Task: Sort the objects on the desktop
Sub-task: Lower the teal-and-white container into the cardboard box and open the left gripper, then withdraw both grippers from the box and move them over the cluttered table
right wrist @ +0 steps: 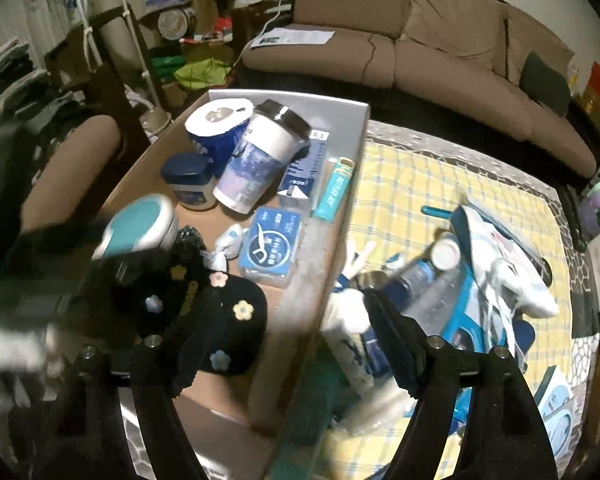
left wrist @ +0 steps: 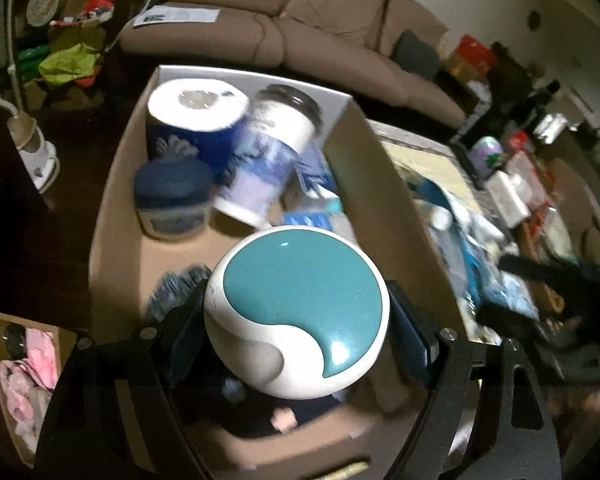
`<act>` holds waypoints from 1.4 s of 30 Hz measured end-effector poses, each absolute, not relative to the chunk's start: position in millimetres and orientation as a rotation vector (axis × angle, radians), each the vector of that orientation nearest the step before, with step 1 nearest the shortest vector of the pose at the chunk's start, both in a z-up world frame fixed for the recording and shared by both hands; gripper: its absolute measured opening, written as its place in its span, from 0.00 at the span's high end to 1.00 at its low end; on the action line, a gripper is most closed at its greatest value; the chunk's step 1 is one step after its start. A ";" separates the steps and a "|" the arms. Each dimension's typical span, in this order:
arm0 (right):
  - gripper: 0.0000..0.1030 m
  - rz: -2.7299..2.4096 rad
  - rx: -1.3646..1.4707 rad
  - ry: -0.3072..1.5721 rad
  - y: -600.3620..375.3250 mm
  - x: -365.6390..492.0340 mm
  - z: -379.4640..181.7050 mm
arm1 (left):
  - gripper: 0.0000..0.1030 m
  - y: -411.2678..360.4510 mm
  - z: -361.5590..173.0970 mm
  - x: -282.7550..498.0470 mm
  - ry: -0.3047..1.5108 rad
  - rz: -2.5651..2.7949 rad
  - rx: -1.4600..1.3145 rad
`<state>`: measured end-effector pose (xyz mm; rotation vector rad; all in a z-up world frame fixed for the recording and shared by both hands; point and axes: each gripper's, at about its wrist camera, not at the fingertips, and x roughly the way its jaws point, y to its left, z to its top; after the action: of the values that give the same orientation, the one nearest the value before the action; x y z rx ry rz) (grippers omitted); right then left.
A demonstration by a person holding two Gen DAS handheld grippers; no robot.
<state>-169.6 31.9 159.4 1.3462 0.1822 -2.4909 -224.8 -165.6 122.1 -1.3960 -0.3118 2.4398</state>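
My left gripper [left wrist: 296, 324] is shut on a round white container with a teal lid [left wrist: 300, 304], its pads pressing on both sides, above the open cardboard box [left wrist: 112, 208]. The right wrist view shows that container [right wrist: 140, 224] at the left, over the box [right wrist: 320, 272]. My right gripper [right wrist: 296, 332] stands open with nothing between its fingers, above the box's right wall. In the box lie a toilet roll [right wrist: 216, 120], a cup with a black lid [right wrist: 260, 160], a blue-capped jar [right wrist: 190, 184], a blue floss box [right wrist: 272, 244] and a black cap with flowers [right wrist: 228, 312].
Right of the box, a yellow checked cloth [right wrist: 400, 184] bears a blurred heap of blue and white items [right wrist: 480, 272] with a clear bottle [right wrist: 428, 280]. A brown sofa [right wrist: 440, 48] runs behind. A second box with pink things [left wrist: 28, 376] sits lower left.
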 end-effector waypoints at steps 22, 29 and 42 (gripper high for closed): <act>0.24 -2.451 1.228 0.223 35.9 -149.0 157.8 | 0.08 -167.2 127.6 -255.3 -0.136 2.636 -1.447; 0.20 -2.421 1.227 0.199 26.5 -135.1 159.5 | 0.00 -174.6 154.0 -196.0 -0.131 2.621 -1.371; 0.15 -2.406 1.243 0.206 8.2 -83.7 154.8 | 0.00 -178.3 156.0 -92.6 -0.092 2.604 -1.384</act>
<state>-83.7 8.2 154.8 1.2434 0.2062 -2.4058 -92.6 -178.3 156.0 -1.3840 -0.0923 2.6041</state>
